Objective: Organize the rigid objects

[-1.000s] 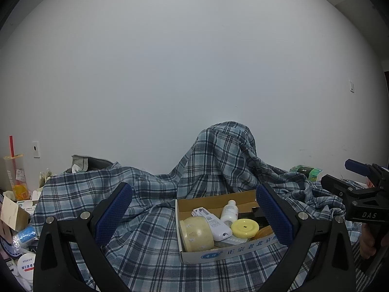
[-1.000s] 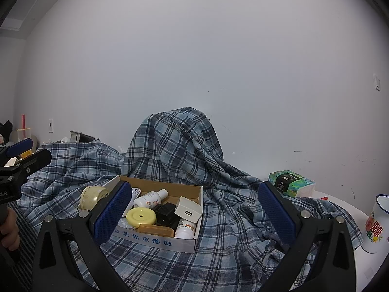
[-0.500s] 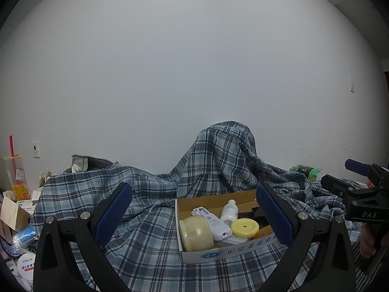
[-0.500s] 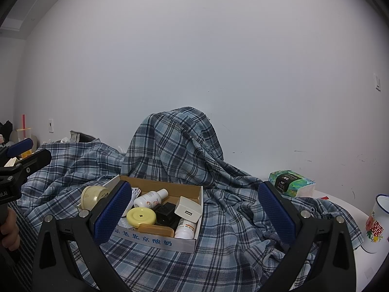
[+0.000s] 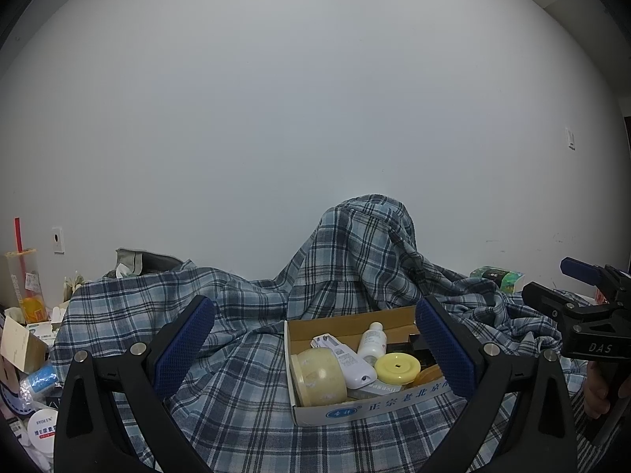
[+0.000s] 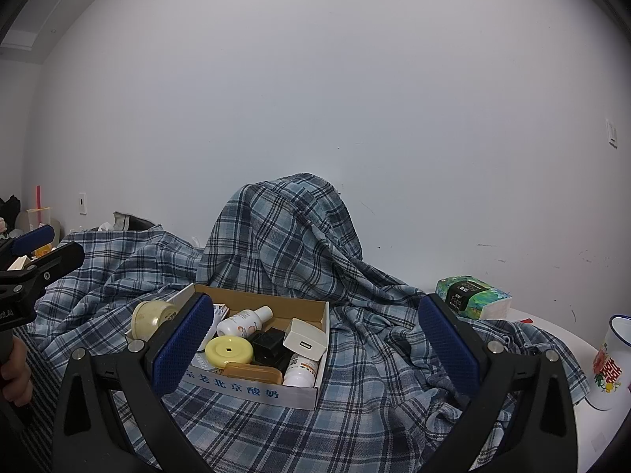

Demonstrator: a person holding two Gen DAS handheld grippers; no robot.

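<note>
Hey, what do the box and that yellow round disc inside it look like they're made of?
Box: likely cardboard, brown matte inside, printed white outside, folded flaps. Yellow round disc: probably moulded plastic, smooth with a faint sheen.

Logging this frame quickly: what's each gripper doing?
Left gripper: open, holding nothing.
Right gripper: open, holding nothing.

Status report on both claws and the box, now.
Left claw open, empty. Right claw open, empty. Cardboard box full of small items, resting on plaid cloth, untouched. Nothing between either claw and box.
</note>
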